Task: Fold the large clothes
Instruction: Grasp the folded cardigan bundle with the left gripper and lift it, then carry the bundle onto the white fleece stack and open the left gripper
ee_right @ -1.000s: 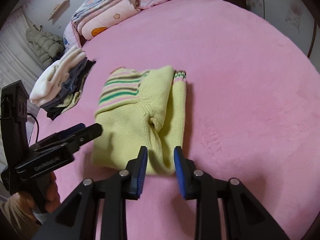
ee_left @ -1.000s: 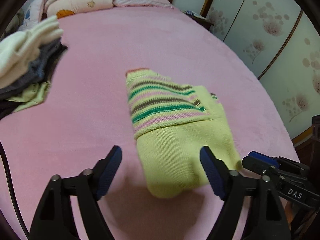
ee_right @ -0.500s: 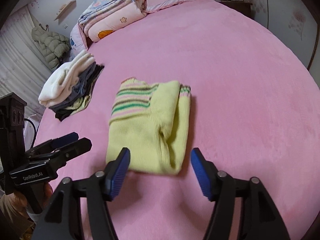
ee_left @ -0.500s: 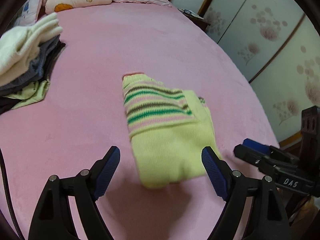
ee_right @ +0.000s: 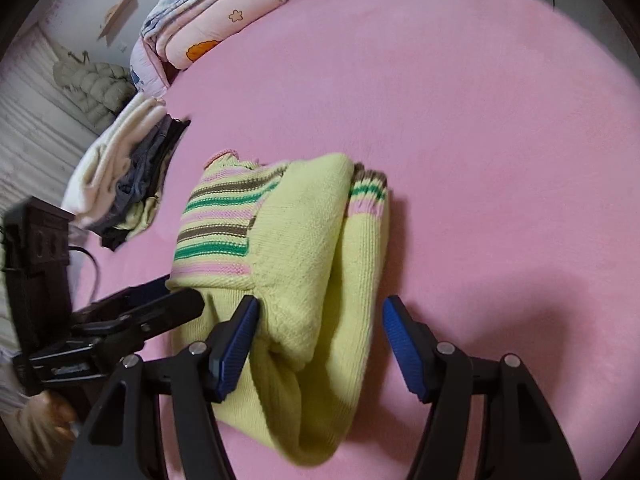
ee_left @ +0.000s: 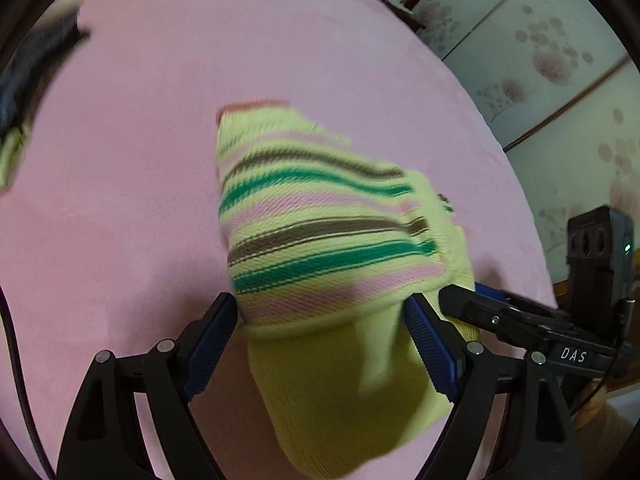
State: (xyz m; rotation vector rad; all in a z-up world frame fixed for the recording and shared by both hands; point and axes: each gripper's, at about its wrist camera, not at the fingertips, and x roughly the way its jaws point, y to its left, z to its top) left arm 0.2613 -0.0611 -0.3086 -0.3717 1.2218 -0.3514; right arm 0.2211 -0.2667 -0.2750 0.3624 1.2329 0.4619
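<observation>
A folded yellow-green knit sweater (ee_left: 320,240) with green, brown and pink stripes lies on the pink bed (ee_left: 120,200). It also shows in the right wrist view (ee_right: 296,248). My left gripper (ee_left: 324,344) is open, its blue pads on either side of the sweater's near left part. My right gripper (ee_right: 320,344) is open and straddles the near right part, over the folded sleeve. Neither is closed on the cloth. The right gripper shows at the sweater's right edge in the left wrist view (ee_left: 500,316), and the left gripper at its left edge in the right wrist view (ee_right: 152,312).
A pile of folded clothes (ee_right: 124,180), white and grey, lies on the bed to the left. Folded quilts and a pillow (ee_right: 212,20) lie at the head of the bed. Wardrobe doors (ee_left: 540,60) stand along the right side.
Both grippers have moved forward and down onto the sweater; it now sits between their open jaws. One second ago the right gripper's jaws were nearly closed; they opened half a second ago.
</observation>
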